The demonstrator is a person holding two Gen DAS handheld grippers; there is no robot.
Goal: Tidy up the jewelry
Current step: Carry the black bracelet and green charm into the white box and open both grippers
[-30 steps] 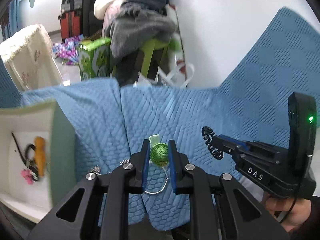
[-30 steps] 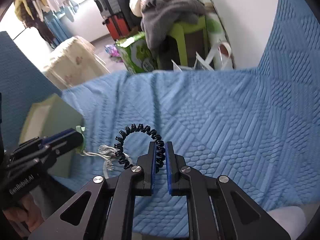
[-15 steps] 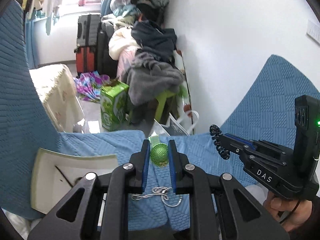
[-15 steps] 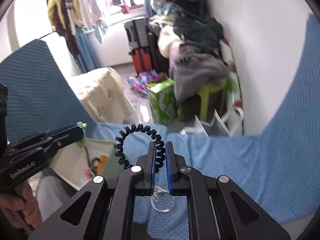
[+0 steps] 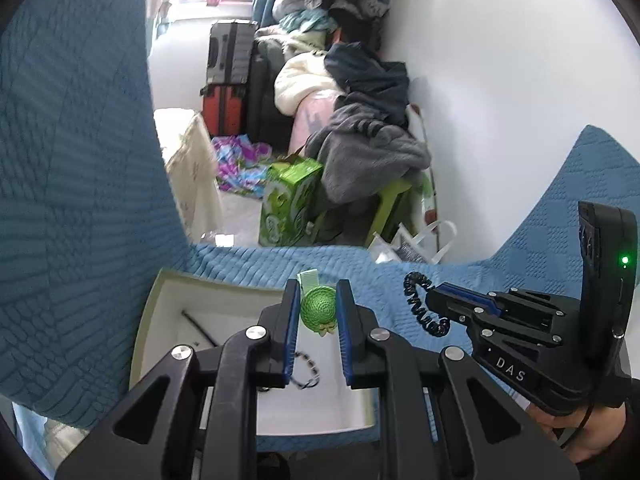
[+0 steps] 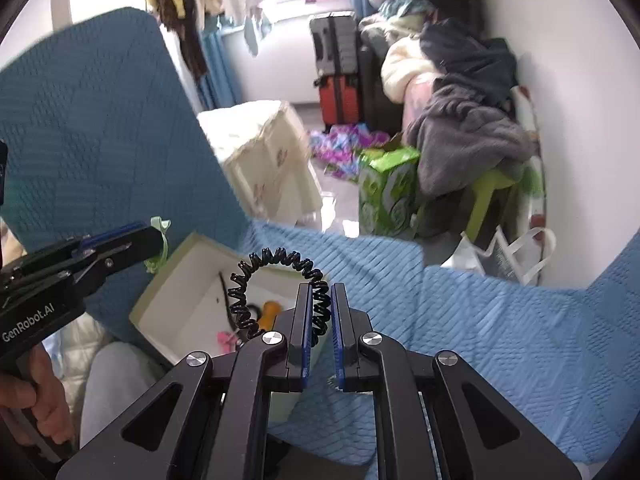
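My left gripper [image 5: 318, 312] is clamped on a green woven ball [image 5: 319, 306] — the ball sits right between the two blue-padded fingers [image 5: 291, 332], near their tips, touching both, with a pale green ribbon tab sticking up just behind it. It hangs above the open white box [image 5: 160, 304], which lies on the blue quilted cover [image 5: 248, 264]; in the box I can make out a thin dark stick and a beaded strand partly hidden behind my left finger. My right gripper [image 6: 321, 312] is closed down to a narrow slot on a black coiled hair tie [image 6: 276, 280]: one end of the coil is pinched between the pads, and the rest arcs up and round to the left, free in the air. From the right wrist camera that loop hangs over the near right corner of the box, where I see an orange piece [image 6: 269, 314] and something pink [image 6: 228, 338] on the white floor. From the left camera the right gripper shows off to the side of the ball, the coil at its tip, apart from my left fingers. Both tools are held up clear of the cover — neither load touches the box.
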